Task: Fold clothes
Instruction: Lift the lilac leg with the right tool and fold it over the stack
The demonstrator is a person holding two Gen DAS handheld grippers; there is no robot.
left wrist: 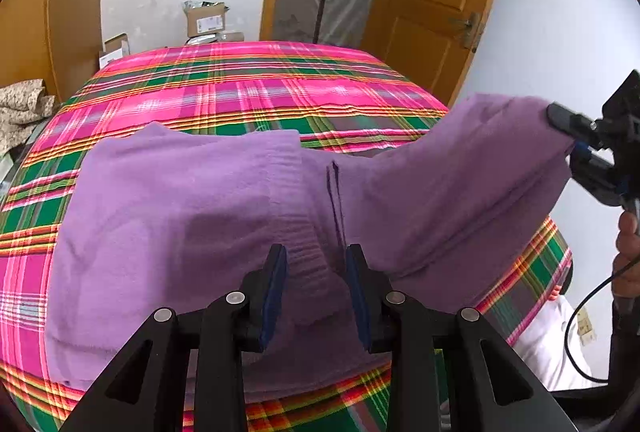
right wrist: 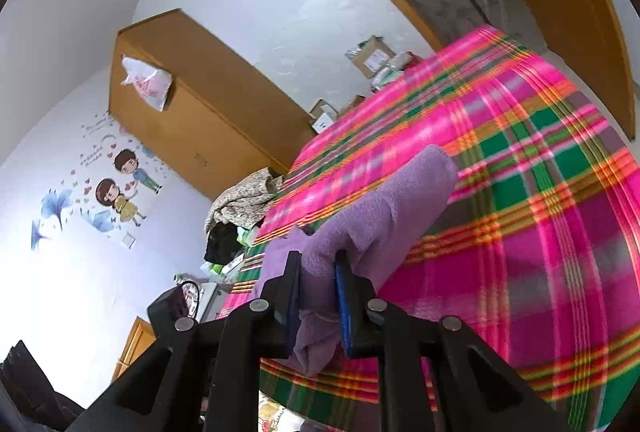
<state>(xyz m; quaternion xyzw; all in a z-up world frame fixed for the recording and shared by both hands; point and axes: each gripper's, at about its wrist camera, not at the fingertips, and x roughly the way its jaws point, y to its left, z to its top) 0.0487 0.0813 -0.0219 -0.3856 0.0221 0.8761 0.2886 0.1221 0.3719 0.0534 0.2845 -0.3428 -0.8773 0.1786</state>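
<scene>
Purple sweater (left wrist: 192,200) spread on the plaid bedspread (left wrist: 248,92), one end lifted.

Right gripper (right wrist: 318,292) clamped on a bunched sleeve, raised off the bedspread. Left gripper (left wrist: 316,284) partly open over the sweater's ribbed hem, fabric bunched between its pads; whether gripped, impossible to tell.

The purple garment (left wrist: 208,200) hides the plaid bedspread (left wrist: 248,88) beneath it, and its near hem disappears behind the left gripper (left wrist: 316,260), so whether those pads pinch the ribbed fabric cannot be told. In the right wrist view the plaid is motion-blurred and the garment's lower end is cut off behind the right gripper (right wrist: 318,264). The cardboard boxes' (left wrist: 205,19) labels are too small to read.
</scene>
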